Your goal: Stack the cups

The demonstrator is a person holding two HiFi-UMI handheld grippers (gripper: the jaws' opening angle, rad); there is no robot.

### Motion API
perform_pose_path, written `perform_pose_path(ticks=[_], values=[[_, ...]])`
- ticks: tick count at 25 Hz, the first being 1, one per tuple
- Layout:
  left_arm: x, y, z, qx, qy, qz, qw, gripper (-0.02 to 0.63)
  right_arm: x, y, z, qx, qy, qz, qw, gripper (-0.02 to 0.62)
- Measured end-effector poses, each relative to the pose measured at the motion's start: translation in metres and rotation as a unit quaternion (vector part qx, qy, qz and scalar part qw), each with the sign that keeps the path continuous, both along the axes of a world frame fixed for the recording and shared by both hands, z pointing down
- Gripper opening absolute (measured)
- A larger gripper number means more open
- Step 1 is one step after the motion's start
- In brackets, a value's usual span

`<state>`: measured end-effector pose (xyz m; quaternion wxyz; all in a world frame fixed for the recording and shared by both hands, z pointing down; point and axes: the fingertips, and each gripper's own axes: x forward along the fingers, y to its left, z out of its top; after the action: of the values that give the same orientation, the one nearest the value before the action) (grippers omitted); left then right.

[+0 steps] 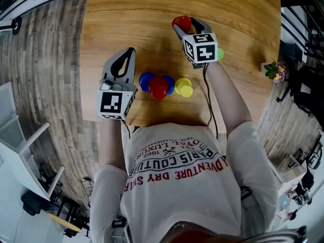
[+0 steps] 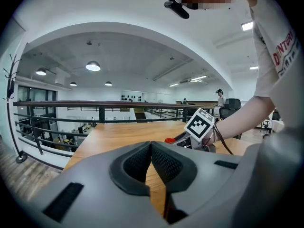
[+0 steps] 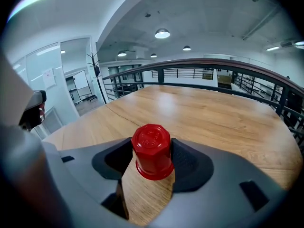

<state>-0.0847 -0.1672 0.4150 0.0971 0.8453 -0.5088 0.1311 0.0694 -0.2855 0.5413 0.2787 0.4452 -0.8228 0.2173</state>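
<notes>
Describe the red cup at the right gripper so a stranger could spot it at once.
On the wooden table, look to the far side, away from the person. There a red cup stands upside down between the jaws of the right gripper. The other red cup sits near the person, clustered with blue cups and a yellow cup; this one stands apart from them.
</notes>
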Motion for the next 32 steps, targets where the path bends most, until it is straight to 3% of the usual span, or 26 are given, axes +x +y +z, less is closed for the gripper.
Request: perform_pose_path(ticks=[10,21,32], values=[[-0.002,0.012,-0.014,0.011,0.004,0.008,0.9999,0.015,0.007,0.025,-0.032,0.02,-0.009,0.002,1.0,0.26],[0.009,0.048,-0.042,0.035,0.008,0.057,0.9977,0.015,0.025,0.109,-0.087,0.041,-0.002,0.016,0.999,0.259],[0.016,0.089,-0.045,0.038,0.011,0.098,0.9944,0.015,0.018,0.199,-0.093,0.029,0.012,0.005,1.0,0.261]])
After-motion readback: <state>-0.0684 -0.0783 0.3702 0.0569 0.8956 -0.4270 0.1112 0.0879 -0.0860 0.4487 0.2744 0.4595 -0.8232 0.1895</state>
